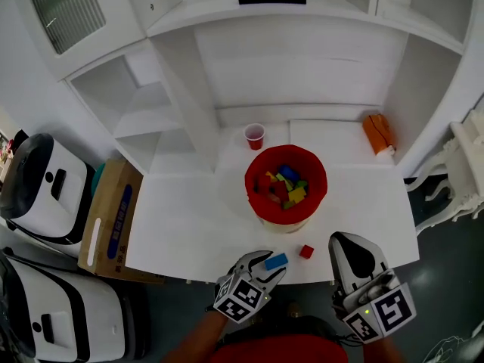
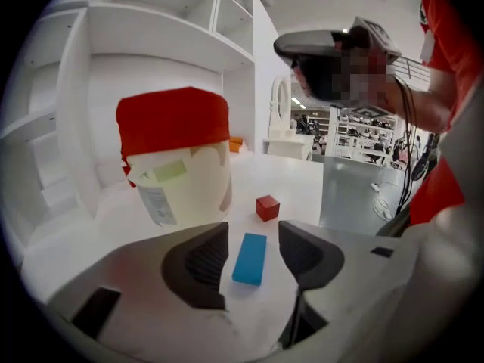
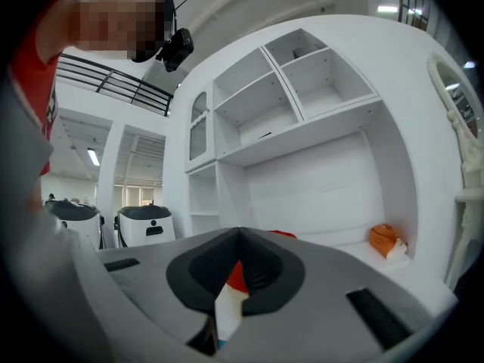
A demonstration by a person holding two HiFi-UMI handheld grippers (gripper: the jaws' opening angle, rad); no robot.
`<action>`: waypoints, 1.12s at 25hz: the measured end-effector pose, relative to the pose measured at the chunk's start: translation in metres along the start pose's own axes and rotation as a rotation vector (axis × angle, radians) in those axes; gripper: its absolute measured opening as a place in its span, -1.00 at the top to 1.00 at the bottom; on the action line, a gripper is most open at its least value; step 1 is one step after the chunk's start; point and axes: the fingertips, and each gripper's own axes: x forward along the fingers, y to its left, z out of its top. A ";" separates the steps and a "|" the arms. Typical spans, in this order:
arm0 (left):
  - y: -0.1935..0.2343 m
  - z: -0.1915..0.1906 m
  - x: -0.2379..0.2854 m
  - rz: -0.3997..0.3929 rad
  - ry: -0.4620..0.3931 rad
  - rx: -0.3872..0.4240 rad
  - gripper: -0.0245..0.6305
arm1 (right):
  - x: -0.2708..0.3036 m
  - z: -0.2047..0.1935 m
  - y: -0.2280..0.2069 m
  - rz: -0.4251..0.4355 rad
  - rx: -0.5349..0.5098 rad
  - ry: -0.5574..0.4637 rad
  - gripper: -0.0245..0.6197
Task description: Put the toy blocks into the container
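Observation:
A red-lined white container [image 1: 286,184] stands mid-table with several coloured blocks inside. In the left gripper view the container [image 2: 175,157] rises just ahead to the left. A blue block [image 1: 277,261] lies flat on the table's front edge. My left gripper [image 1: 271,266] is open around it, and its pads do not touch the blue block [image 2: 249,259]. A red cube [image 1: 306,252] sits to the right of it, a little beyond the left gripper [image 2: 253,233]. My right gripper [image 1: 339,242] hovers at the front right edge, shut and empty [image 3: 239,237].
A red cup [image 1: 255,136] and an orange object [image 1: 378,133] sit behind the container in the white shelf unit. A cardboard box [image 1: 112,218] and white machines [image 1: 41,187] stand left of the table [image 1: 189,233]. A white chair [image 1: 465,172] is at the right.

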 end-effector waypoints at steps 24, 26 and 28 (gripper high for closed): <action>0.000 0.020 0.000 -0.036 -0.082 -0.028 0.41 | -0.028 -0.025 -0.025 -0.079 0.056 0.035 0.88; 0.003 0.067 -0.037 0.008 -0.284 -0.102 0.41 | -0.030 -0.027 -0.026 -0.082 0.061 0.037 0.88; 0.013 0.112 -0.077 0.063 -0.457 -0.151 0.41 | -0.031 -0.028 -0.027 -0.084 0.067 0.035 0.88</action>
